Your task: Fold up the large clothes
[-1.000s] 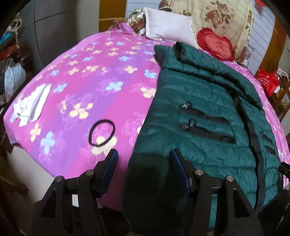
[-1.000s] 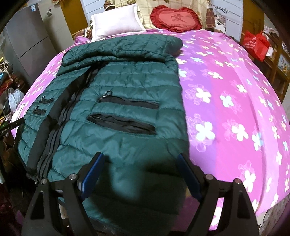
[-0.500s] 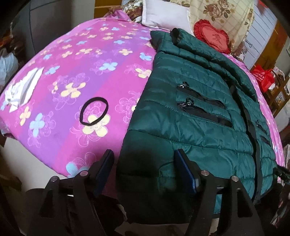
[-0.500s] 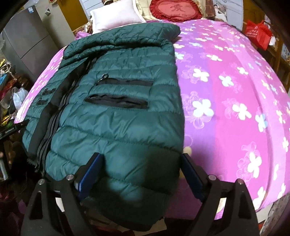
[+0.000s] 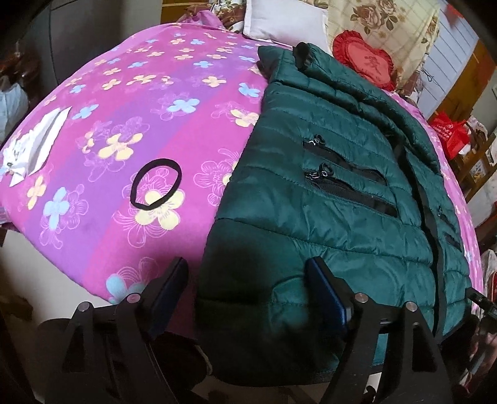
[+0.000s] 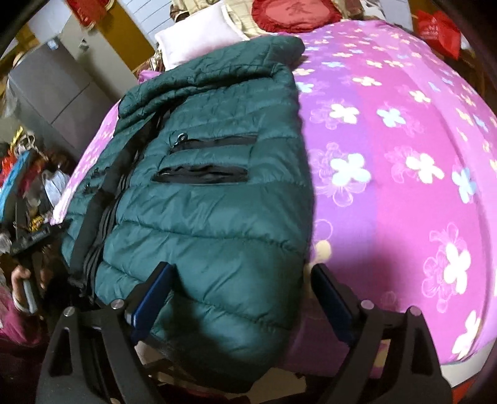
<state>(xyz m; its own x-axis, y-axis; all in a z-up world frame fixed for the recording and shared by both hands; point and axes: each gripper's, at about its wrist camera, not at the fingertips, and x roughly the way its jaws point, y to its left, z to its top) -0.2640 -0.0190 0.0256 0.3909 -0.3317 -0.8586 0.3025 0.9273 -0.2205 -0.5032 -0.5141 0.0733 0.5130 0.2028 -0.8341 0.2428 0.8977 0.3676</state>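
1. Pink floral bedspread (image 5: 102,102) carries everything
2. Left gripper (image 5: 248,289) and right gripper (image 6: 242,293) straddle the green puffer jacket (image 5: 335,223) hem corners, jaws opening wider than a second ago, pads not pressing; likely released or regrasping
3. Hair tie (image 5: 155,183) at 10 o'clock

jacket (image 5: 335,223) on bed (image 5: 124,102) | hair tie (image 5: 156,183) just left of it | pillow (image 5: 282,15) behind, at bed's far end
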